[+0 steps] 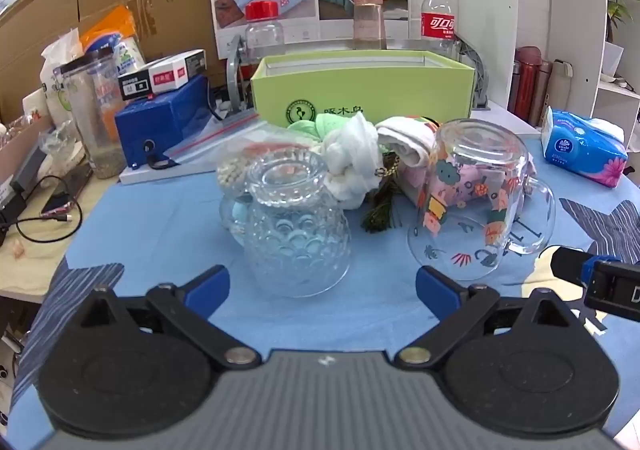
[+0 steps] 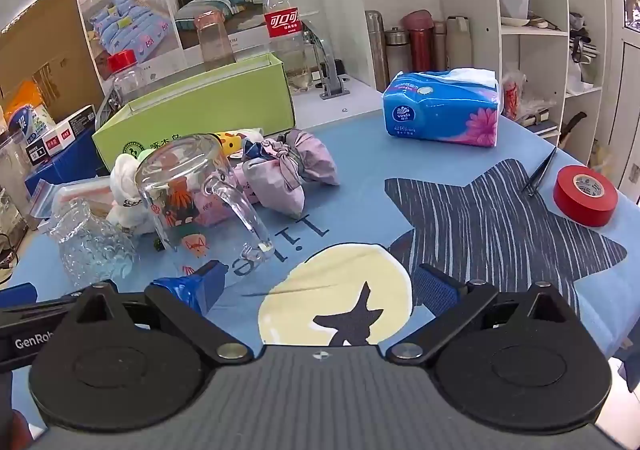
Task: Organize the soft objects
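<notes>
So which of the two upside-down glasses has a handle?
The printed mug, with cartoon patterns and a clear handle. The textured glass beside it has none showing.

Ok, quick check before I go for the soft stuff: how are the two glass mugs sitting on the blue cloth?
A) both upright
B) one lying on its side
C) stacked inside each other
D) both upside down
D: the textured glass mug and the printed glass mug both stand apart, rim down on the blue cloth, bases up.

A tissue pack (image 2: pixel 442 107) sits well apart from red tape (image 2: pixel 585 194) and tweezers (image 2: pixel 541 171).
</notes>
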A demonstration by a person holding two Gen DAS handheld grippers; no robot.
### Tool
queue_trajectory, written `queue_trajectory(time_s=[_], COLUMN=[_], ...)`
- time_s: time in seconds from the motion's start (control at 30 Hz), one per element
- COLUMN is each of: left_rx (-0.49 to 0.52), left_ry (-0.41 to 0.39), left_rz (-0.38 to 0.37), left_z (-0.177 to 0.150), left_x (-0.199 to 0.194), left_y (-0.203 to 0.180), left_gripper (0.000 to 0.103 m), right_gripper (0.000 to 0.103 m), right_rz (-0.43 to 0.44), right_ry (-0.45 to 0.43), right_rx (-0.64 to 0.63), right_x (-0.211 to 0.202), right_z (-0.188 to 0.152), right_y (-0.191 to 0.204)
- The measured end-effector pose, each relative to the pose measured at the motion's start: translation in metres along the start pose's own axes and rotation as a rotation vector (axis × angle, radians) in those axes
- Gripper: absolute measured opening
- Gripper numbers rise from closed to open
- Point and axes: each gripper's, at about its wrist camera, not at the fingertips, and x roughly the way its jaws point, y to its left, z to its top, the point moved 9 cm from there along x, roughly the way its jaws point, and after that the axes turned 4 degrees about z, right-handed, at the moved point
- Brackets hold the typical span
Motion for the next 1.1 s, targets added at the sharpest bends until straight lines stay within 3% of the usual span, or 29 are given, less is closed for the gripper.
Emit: queue_trajectory(time_s=[1.1], left_rx=[-0.008], left_ry=[0.020], left_rz=[0.000], left_z=[-0.0029], left_x=[0.0040], left_y=[0.0049], left_gripper=[0.096], right_gripper=[0.089], right_rz=[-0.003], right_ry=[0.019], right_rx=[-0.023], right_x=[0.0072], right_z=[-0.0056], right_y=[0.0087])
